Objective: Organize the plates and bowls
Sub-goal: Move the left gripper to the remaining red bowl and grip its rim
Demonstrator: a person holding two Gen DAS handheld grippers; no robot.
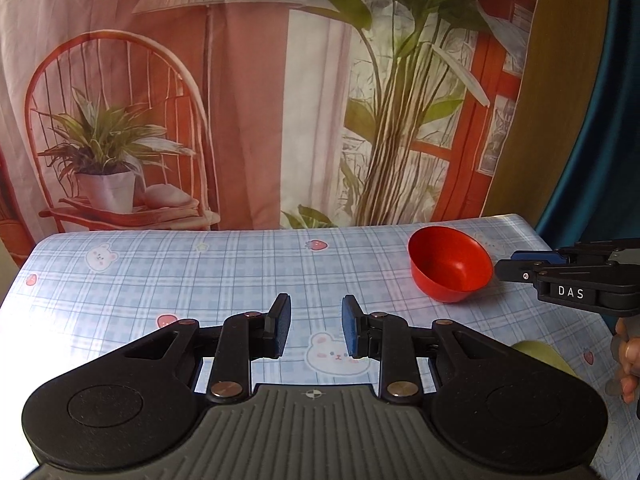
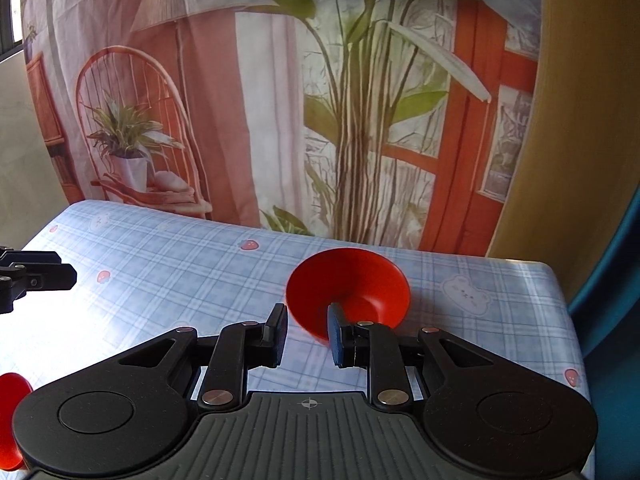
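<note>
On my left gripper the jaws stand apart with nothing between them; only the checked tablecloth shows through the gap, with a printed bear directly beneath. The blue pads face each other, clear of any object.

On my right gripper the jaws are likewise released, with a gap between the pads and no object in it. From the right wrist view, the right-hand finger overlaps the near rim of the red bowl; I cannot tell whether it touches the rim or merely hangs in front of it.

From the left wrist view, the same red bowl stands upright on the cloth at the far right of the table, well apart from my left gripper. My right gripper enters from the right edge, its tip just beside the bowl's right side, with the operator's hand on its handle.

A pale green object lies near the right side, half hidden behind the left gripper body. A red object shows at the near left edge of the right wrist view, too cropped to identify.

A printed backdrop hangs behind the table's far edge
</note>
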